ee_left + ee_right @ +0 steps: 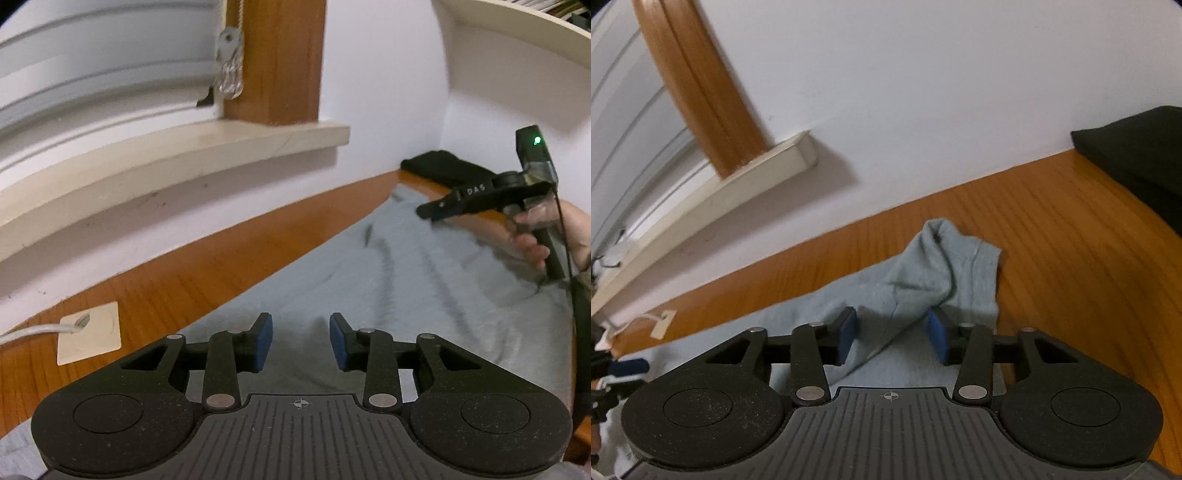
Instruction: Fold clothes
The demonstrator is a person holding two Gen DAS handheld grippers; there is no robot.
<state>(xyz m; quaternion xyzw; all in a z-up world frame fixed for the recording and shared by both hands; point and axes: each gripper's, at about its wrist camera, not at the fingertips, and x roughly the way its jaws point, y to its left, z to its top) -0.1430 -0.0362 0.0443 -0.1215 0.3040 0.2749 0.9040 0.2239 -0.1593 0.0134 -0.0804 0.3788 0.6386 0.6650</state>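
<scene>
I'm looking into what is probably a home bedroom: a wooden surface (229,280) is lying under a window sill (177,155), white walls enclosing it.

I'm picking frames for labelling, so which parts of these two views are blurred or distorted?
Left wrist view: fisheye bends the window sill and table edge; the right gripper and hand are smeared. Right wrist view: tilted, window frame blurred, grey garment fairly sharp.

Right gripper (892,338) parted, empty, above light blue garment (923,273) on wooden table (1071,258); black cloth (1137,162) upper right.
</scene>
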